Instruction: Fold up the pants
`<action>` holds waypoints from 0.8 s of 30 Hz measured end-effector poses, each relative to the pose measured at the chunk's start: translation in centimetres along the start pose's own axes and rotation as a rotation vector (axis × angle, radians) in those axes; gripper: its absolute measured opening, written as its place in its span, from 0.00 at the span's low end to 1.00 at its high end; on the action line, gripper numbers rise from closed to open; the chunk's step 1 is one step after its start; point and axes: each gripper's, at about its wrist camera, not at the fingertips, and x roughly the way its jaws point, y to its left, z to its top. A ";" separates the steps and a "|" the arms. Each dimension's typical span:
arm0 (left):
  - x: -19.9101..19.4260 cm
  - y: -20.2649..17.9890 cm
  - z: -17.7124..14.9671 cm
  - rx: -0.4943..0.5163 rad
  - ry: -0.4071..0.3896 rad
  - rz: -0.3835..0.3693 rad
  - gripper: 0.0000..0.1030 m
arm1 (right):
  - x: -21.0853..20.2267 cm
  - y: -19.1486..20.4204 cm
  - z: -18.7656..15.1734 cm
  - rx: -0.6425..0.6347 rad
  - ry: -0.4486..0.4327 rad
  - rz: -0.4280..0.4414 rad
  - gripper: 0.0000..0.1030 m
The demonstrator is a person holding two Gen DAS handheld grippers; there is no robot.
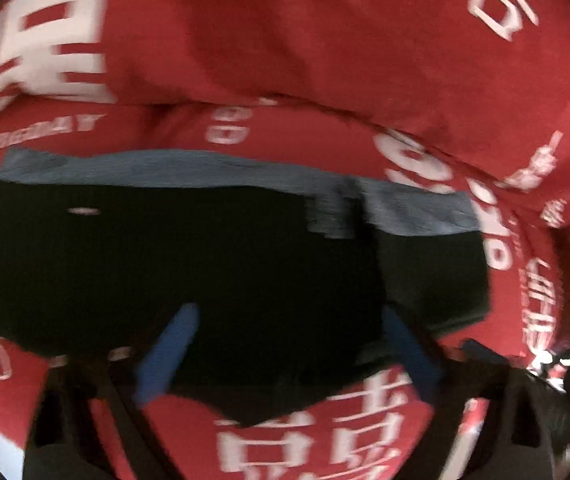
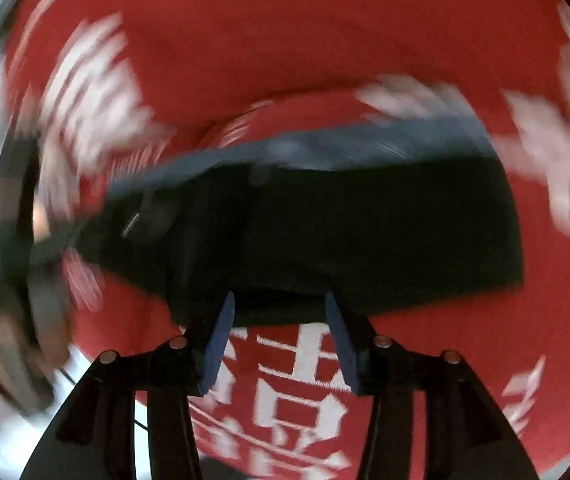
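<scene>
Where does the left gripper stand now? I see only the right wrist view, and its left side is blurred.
Observer: The left gripper is over the black pants, close to their near edge.
Operator: Does it hold them?
Observer: No; its jaws stand apart and the blue pads press on nothing.
Operator: Is the waistband even?
Observer: The grey waistband shows a step right of the middle, where one layer overlaps another.

Red bedcover (image 1: 325,40) with white printed characters fills background; rumpled fold above.
</scene>
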 end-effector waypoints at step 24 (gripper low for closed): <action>4.2 -4.8 -1.5 0.093 0.049 0.160 0.67 | 4.6 -7.4 -0.3 0.450 0.068 0.219 0.05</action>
